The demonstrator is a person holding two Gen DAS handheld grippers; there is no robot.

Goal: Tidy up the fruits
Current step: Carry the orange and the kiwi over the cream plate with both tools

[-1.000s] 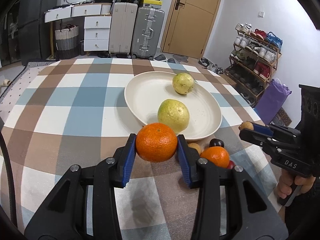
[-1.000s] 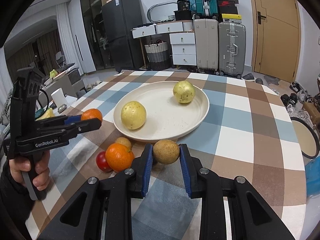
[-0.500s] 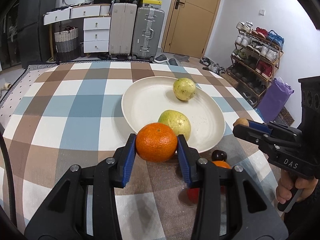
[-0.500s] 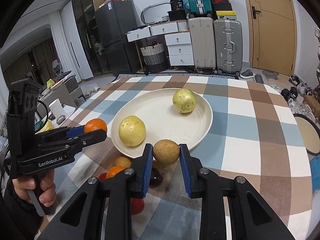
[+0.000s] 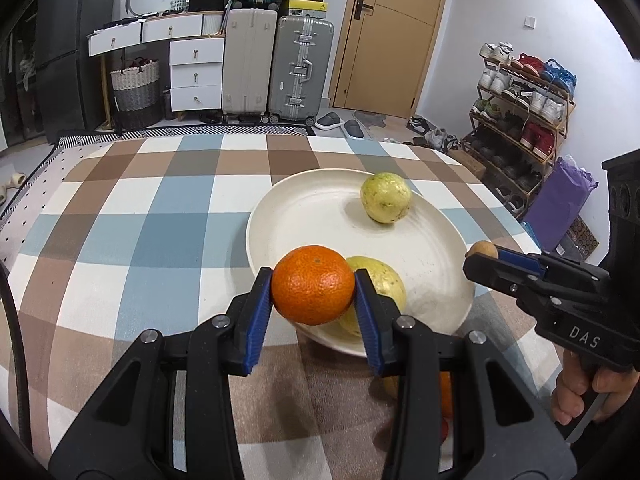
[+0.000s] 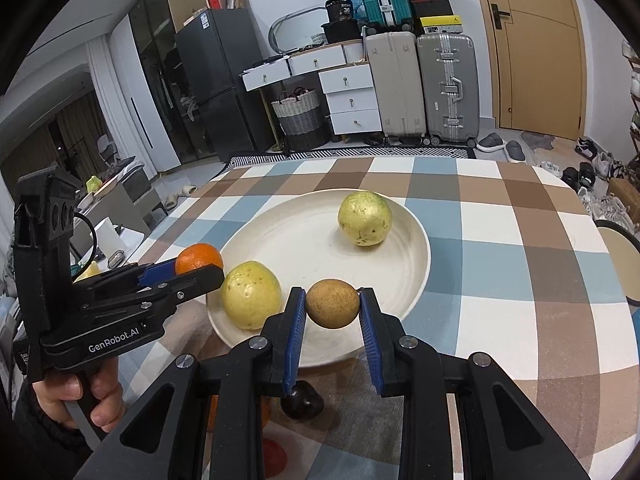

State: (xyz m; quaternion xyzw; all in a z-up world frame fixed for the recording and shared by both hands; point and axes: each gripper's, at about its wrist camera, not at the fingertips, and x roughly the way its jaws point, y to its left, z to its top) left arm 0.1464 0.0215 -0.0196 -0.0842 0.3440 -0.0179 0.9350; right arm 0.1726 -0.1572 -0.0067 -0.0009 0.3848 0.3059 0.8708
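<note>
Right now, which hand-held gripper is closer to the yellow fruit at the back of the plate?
Right, though not by much. The right hand-held gripper, holding a small brown fruit, hangs over the plate's near rim, facing the far yellow fruit. The left hand-held gripper, holding an orange, sits off the opposite near edge.

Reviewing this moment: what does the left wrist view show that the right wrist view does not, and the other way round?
Only the left wrist view shows the shoe rack and the purple bag by the wall. Only the right wrist view shows the refrigerator and a dark fruit on the tablecloth below the right tongs. Both show the white plate with two yellow-green fruits, the orange clamped in the left tongs, the small brown fruit clamped in the right tongs, the suitcases and the door.
</note>
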